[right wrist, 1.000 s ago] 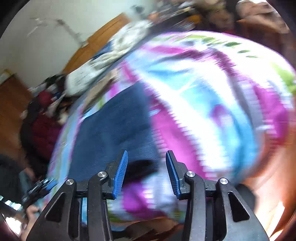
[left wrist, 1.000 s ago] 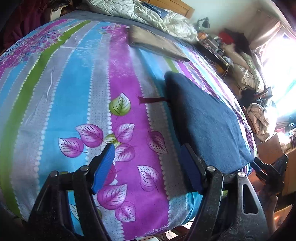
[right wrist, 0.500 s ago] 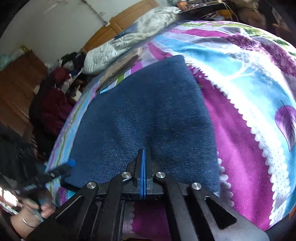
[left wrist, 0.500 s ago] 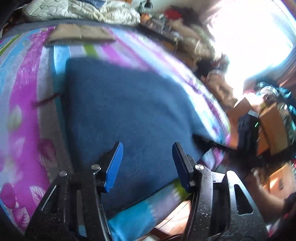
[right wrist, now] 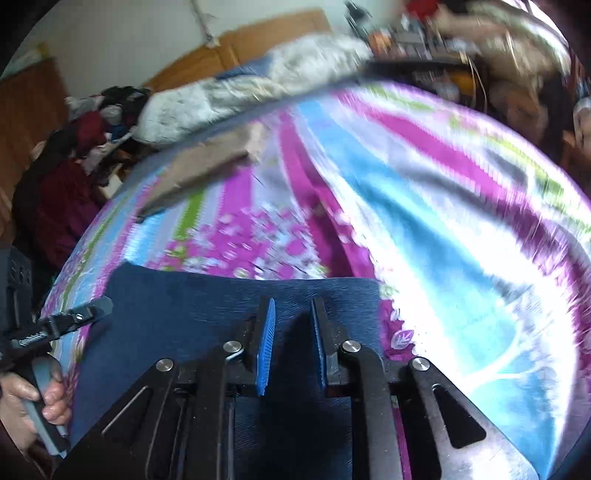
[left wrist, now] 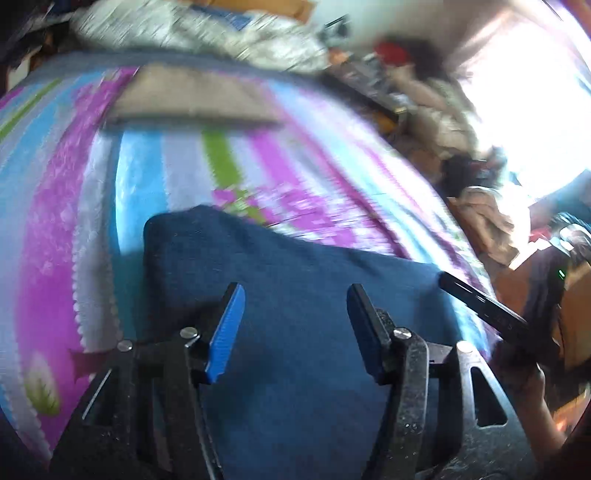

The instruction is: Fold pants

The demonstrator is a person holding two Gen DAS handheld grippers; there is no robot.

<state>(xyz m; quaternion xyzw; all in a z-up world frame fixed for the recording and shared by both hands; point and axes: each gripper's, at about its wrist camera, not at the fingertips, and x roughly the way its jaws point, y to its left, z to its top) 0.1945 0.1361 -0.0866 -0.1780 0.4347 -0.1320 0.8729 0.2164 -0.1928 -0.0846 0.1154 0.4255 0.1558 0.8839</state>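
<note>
Right wrist view: I am hovering both gripper (right wrist: pixel 291 339) pairs parted over folded pants (right wrist: pixel 184 306), risking snagging and unfolding them.

pants (left wrist: pixel 303 295) on bedsheet (left wrist: pixel 166 166) | folded cloth (left wrist: pixel 192 99) behind | quilt (left wrist: pixel 207 33) beyond

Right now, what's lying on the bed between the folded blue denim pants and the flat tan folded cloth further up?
Nothing: only bare striped floral bedsheet separates the blue denim pants from the tan folded cloth, clearest in the right wrist view, though blurred.
</note>
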